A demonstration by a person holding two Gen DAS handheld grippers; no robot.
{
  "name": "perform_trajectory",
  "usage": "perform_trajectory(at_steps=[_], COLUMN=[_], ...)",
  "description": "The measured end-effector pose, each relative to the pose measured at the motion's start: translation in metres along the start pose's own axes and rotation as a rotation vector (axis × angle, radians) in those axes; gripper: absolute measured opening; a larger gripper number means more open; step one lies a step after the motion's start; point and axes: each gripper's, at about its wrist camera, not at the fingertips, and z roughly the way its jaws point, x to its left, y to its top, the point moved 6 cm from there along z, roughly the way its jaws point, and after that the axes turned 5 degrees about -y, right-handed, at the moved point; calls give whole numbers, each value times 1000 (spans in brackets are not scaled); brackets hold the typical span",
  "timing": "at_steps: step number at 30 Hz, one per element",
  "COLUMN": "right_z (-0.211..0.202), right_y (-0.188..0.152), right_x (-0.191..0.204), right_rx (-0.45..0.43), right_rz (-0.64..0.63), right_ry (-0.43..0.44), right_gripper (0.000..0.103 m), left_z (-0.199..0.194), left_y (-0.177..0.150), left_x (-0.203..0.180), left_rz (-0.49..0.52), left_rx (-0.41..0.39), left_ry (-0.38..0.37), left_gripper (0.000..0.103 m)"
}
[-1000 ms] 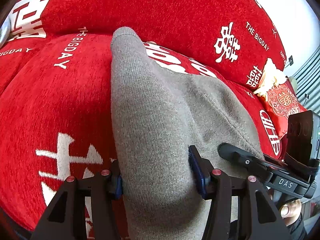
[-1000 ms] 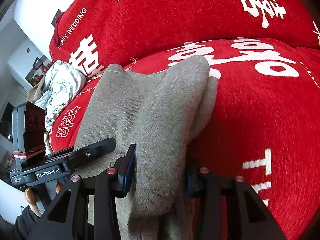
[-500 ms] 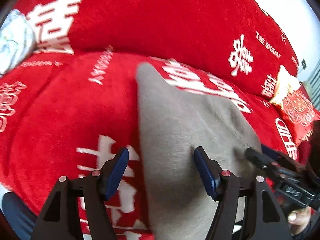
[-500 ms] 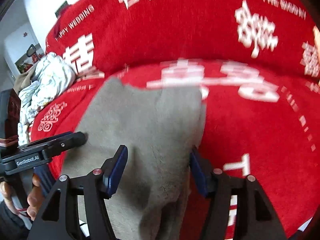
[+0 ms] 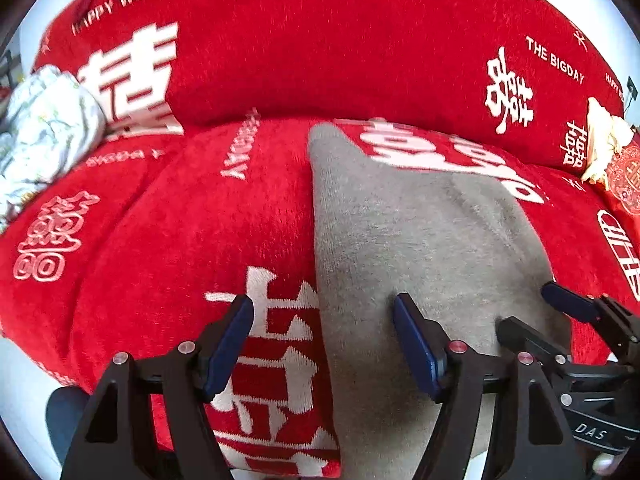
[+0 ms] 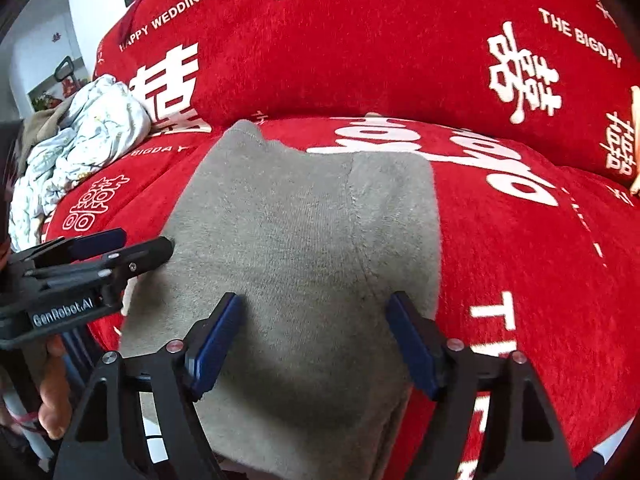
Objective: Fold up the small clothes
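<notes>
A grey knitted garment [image 5: 420, 240] lies flat on the red sofa seat; it also shows in the right wrist view [image 6: 304, 232]. My left gripper [image 5: 324, 344] is open and empty, hovering over the garment's left edge near the front. My right gripper [image 6: 312, 332] is open and empty above the garment's near right part. The right gripper's fingers [image 5: 568, 304] show at the lower right of the left wrist view. The left gripper's fingers [image 6: 120, 252] show at the left of the right wrist view.
The red sofa cover [image 5: 180, 240] with white lettering fills both views, with its backrest [image 6: 360, 40] behind. A crumpled white floral cloth [image 6: 84, 144] lies at the left end of the seat. A red round-patterned cushion [image 5: 624, 176] and cream cloth sit at the far right.
Both grippers opened and let go of the grey garment, then drew back a little. The garment dropped from being held up and now lies flat on the seat.
</notes>
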Motion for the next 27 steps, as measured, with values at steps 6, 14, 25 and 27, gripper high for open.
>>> perform_trajectory(at_steps=[6, 14, 25, 27], right_z=[-29, -33, -45, -46], right_y=[-7, -18, -22, -21], right_x=[8, 11, 5, 5], right_rx=[-66, -62, -89, -93], right_rz=[-12, 4, 32, 31], right_ry=[-55, -103, -121, -121], right_gripper=[83, 84, 85, 85], left_z=[-34, -50, -77, -75], left_y=[-4, -12, -17, -17], left_x=[-15, -26, -39, -39], left_rz=[64, 87, 126, 121], left_rx=[-185, -206, -283, -273], left_ry=[87, 60, 119, 127], left_gripper=[73, 73, 103, 103])
